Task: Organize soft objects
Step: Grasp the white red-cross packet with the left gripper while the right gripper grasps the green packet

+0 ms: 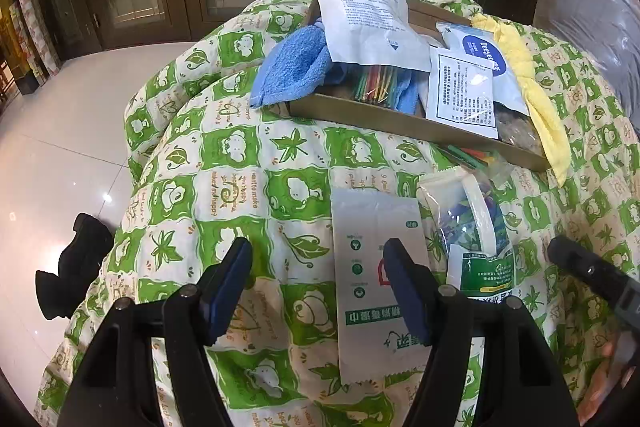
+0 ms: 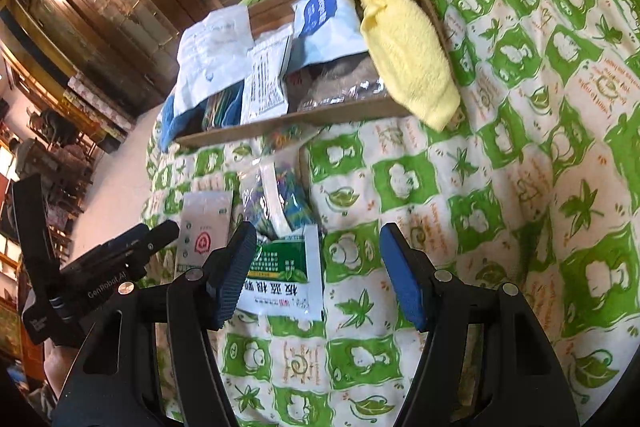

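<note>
My left gripper (image 1: 320, 287) hangs nearest, fingers spread and empty, the grey sachet (image 1: 376, 291) lying lengthwise away on the quilt (image 1: 240, 163) under its right-hand finger.

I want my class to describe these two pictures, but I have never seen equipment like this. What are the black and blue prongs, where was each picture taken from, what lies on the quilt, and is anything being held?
No robot here: a person holds a two-finger gripper in each hand, each with a camera looking along its fingers. One picture comes from the left gripper, the other from the right gripper. Both stand open over a green and white quilt and hold nothing. On the quilt sits a cardboard tray with a blue towel, white packets and a yellow towel draped over its end. In front of it lie a white sachet, a clear bag and a green and white sachet.
</note>
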### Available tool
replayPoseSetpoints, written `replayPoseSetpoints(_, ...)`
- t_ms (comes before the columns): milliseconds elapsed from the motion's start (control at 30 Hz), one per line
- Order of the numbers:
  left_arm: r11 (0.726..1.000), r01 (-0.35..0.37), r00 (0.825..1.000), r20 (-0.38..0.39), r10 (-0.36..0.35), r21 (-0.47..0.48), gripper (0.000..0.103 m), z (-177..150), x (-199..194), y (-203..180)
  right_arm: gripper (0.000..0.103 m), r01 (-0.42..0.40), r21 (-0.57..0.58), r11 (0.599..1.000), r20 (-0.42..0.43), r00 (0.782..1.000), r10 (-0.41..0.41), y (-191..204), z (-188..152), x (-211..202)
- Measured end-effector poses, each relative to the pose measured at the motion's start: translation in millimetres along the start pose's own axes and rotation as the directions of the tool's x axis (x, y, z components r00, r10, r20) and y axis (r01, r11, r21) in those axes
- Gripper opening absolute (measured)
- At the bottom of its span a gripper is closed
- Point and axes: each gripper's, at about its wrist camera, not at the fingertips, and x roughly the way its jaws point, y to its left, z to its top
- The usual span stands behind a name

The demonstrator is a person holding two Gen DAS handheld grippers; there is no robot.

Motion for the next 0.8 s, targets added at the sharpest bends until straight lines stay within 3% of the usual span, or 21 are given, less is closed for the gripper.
replayPoseSetpoints(267,0.999,0.032,0.999,-0.035,-0.034,-0.044,0.068,-1.9,8.9,7.5,0.065,-0.027,-0.027,0.999,-0.085,0.996,0.025,9.0,-7.8,18.1)
replayPoseSetpoints(500,0.999,0.034,0.998,-0.051,-0.033,0.018,0.068,-4.1,15.4,-7.8,0.065,-0.066,-0.044,0.997,-0.16,0.985,0.058,26.6,-11.9,44.9)
replayPoseSetpoints(600,0.999,0.032,0.998,-0.054,-0.03,0.033,0.068,-4.6,16.7,-11.4,0.065,-0.016,-0.093,0.996,-0.199,0.98,-0.002,36.7,-16.6,63.0)
replayPoseSetpoints(700,0.998,0.037,0.998,-0.056,-0.035,0.048,0.068,-5.2,17.7,-14.9,0.064,0.028,-0.177,0.984,-0.185,0.981,-0.061,47.8,-20.9,67.6)
replayPoseSetpoints(800,0.997,0.046,0.998,-0.051,-0.043,0.067,0.068,-5.7,16.2,-19.7,0.048,0.065,-0.2,0.978,-0.175,0.979,-0.101,49.0,-22.4,65.5)
